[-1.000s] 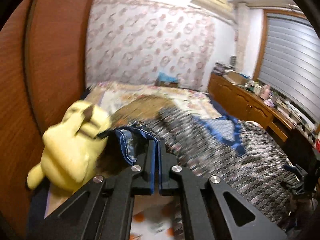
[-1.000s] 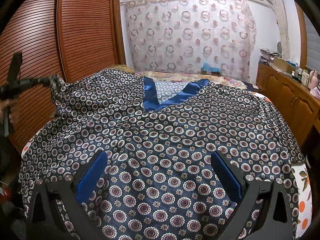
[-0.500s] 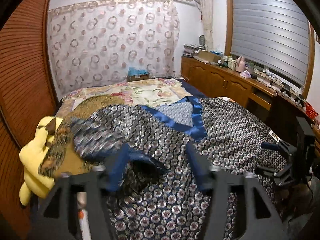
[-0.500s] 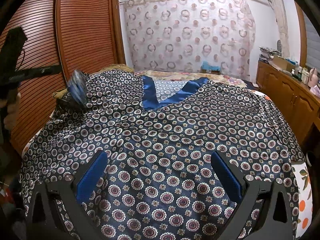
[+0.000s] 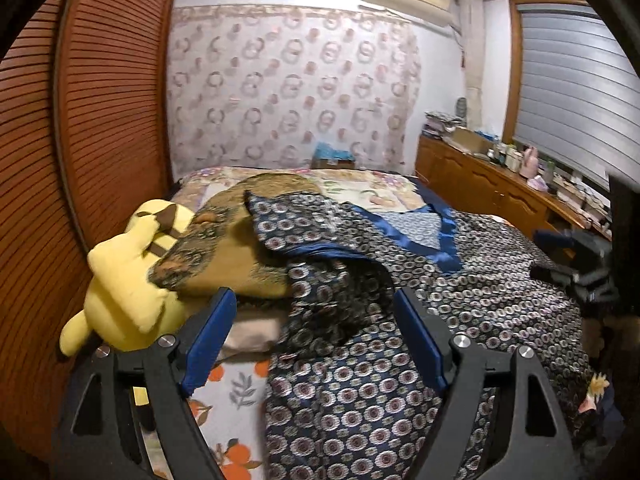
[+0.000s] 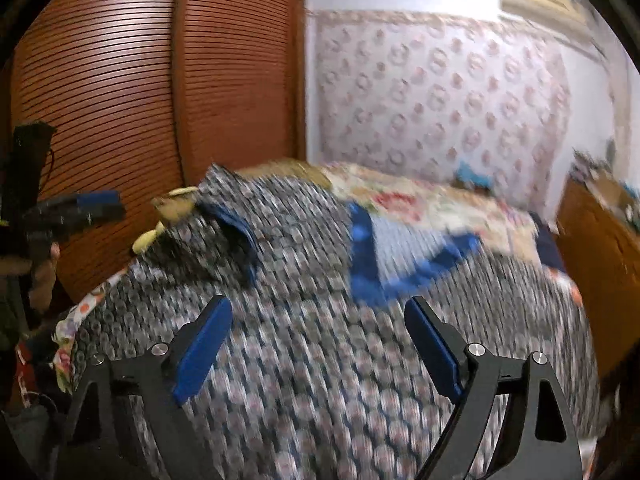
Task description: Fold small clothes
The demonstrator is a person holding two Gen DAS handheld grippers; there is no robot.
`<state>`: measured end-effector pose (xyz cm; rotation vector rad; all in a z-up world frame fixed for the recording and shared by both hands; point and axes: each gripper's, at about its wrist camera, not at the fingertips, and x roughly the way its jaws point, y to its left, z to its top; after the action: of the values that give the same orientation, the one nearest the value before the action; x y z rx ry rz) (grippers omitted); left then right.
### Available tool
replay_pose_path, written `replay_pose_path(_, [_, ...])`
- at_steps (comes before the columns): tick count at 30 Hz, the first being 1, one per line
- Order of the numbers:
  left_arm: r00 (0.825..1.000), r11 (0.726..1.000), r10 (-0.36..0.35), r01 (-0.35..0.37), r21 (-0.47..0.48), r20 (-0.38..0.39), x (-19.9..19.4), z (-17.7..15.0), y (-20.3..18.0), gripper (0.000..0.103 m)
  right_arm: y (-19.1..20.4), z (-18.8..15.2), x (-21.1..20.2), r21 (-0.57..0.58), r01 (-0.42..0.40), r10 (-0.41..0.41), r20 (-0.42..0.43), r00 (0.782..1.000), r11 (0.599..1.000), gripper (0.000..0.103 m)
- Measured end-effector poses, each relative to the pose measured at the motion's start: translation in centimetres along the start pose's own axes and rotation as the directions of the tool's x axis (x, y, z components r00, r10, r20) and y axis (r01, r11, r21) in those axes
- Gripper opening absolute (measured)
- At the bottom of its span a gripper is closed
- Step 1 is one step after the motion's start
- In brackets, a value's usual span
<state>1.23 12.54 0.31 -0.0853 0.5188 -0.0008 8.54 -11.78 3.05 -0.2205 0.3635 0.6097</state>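
1. My left gripper (image 5: pixel 316 334) is opening: a second ago its blue pads were pressed together at the sleeve edge, and now the jaws are standing wide with nothing pinched, only cloth lying beneath the gap.
2. My right gripper (image 6: pixel 318 344) is closing in from its widest spread of a second ago; its jaws are still well apart, gripping nothing, and hanging over the patterned cloth.
3. The patterned garment (image 5: pixel 360 380), dark blue with small round medallions, is lying spread across the bed (image 5: pixel 236 392), covering most of the orange-and-leaf bedsheet.
4. Its left sleeve (image 5: pixel 320 256) is now lying folded inward over the body of the garment, the blue satin edge showing; a second ago I was holding it up out by the plush toy.
5. The blue satin V-neck band (image 5: pixel 444 240) is lying farther off, still flat and pointing toward me.
6. The yellow plush toy (image 5: pixel 132 276) is sitting at the left edge of the bed against the wooden louvred wardrobe (image 5: pixel 100 120), touching a brown cushion (image 5: pixel 240 248) just beside the folded sleeve.
7. My right-wrist view is blurring, and it is now taking in more of the wardrobe than before.
8. Farthest off, the circle-print curtain (image 5: pixel 292 92) is hanging behind the bed.
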Motion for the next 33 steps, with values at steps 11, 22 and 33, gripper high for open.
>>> replay_pose_path(11, [0.997, 0.997, 0.061, -0.059, -0.052, 0.035, 0.4, -1.6, 1.6, 0.081, 4.6, 6.6, 11.0, -0.13, -0.202, 0.202, -0.02, 0.979, 0.971, 0.072])
replay_pose_path(22, [0.999, 0.996, 0.05, -0.049, -0.078, 0.011, 1.4, -3.2, 2.2, 0.081, 8.1, 9.1, 20.8, -0.226, -0.26, 0.216, -0.202, 0.955, 0.939, 0.045])
replay_pose_path(33, [0.999, 0.997, 0.038, -0.037, -0.074, 0.005, 2.1, -3.4, 1.8, 0.081, 4.4, 11.8, 22.2, -0.116, -0.137, 0.119, -0.146, 0.982, 0.984, 0.013])
